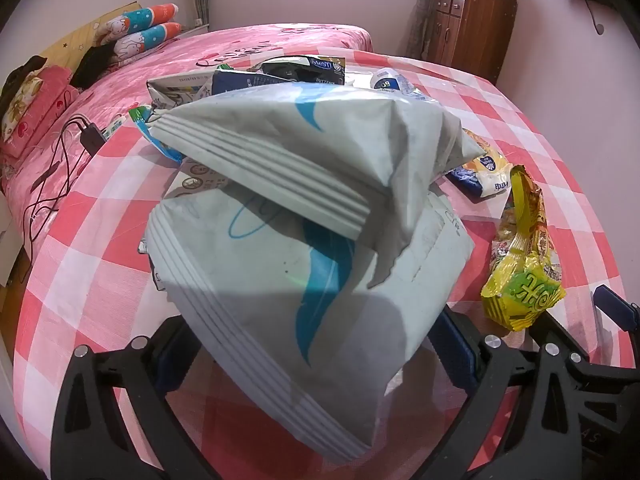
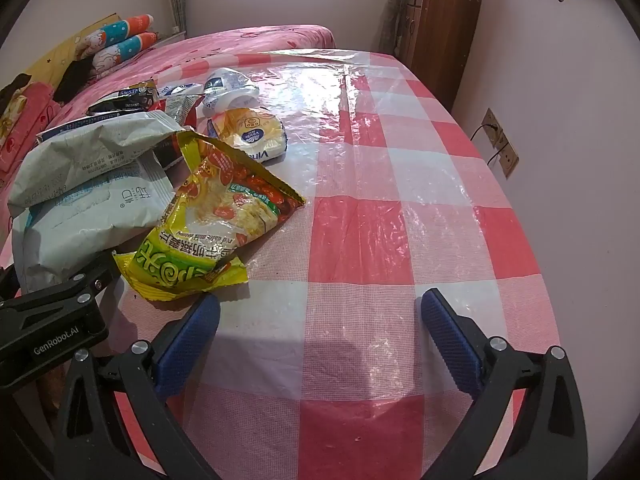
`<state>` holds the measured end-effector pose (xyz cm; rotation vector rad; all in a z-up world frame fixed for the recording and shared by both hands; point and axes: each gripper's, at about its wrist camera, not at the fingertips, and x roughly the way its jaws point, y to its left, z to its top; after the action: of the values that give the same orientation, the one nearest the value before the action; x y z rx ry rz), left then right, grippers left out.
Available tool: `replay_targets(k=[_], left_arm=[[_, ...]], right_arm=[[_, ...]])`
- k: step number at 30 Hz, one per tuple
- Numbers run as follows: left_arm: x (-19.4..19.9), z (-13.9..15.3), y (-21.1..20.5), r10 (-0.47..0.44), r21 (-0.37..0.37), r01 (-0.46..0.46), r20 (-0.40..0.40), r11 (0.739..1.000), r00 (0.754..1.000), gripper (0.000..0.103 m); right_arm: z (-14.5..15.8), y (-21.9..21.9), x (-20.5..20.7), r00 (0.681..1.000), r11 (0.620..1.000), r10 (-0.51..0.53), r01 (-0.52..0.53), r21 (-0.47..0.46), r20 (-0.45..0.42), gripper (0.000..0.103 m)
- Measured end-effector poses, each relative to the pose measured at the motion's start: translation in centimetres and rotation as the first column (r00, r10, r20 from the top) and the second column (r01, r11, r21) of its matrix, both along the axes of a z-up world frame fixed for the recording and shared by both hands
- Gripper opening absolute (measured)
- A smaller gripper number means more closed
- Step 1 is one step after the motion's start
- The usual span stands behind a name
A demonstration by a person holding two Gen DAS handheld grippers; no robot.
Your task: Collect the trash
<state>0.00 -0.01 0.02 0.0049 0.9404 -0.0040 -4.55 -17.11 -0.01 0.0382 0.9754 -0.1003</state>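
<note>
On the desk (image 2: 400, 184) the trash is lying heaped toward the left side. Two big bags (image 1: 304, 208) are sitting stacked, the upper one leaning across the lower. A snack bag (image 2: 208, 232) is lying just right of them, with a round pack (image 2: 252, 132) behind it and a cup (image 2: 228, 88) farther back. Boxes (image 1: 256, 76), perhaps cartons, are lying behind the stack. The bed (image 2: 248, 40) is standing beyond the desk, a cabinet (image 2: 436, 28) at its right.
</note>
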Motion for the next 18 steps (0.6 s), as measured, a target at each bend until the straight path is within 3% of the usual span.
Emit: replay_targets(k=[14, 18], left_arm=[[-0.1, 0.0, 0.0, 0.001, 0.003, -0.001, 0.001, 1.000, 1.000, 0.099], [-1.0, 0.2, 0.4, -0.011, 0.001, 0.011, 0.000, 1.000, 1.000, 0.099]], right_arm=[[0.0, -0.1, -0.2, 1.000, 1.000, -0.005, 0.005, 0.003, -0.003, 0.099], [0.4, -0.6, -1.7, 0.999, 1.000, -0.016, 0.015, 0.009, 0.030, 0.099]])
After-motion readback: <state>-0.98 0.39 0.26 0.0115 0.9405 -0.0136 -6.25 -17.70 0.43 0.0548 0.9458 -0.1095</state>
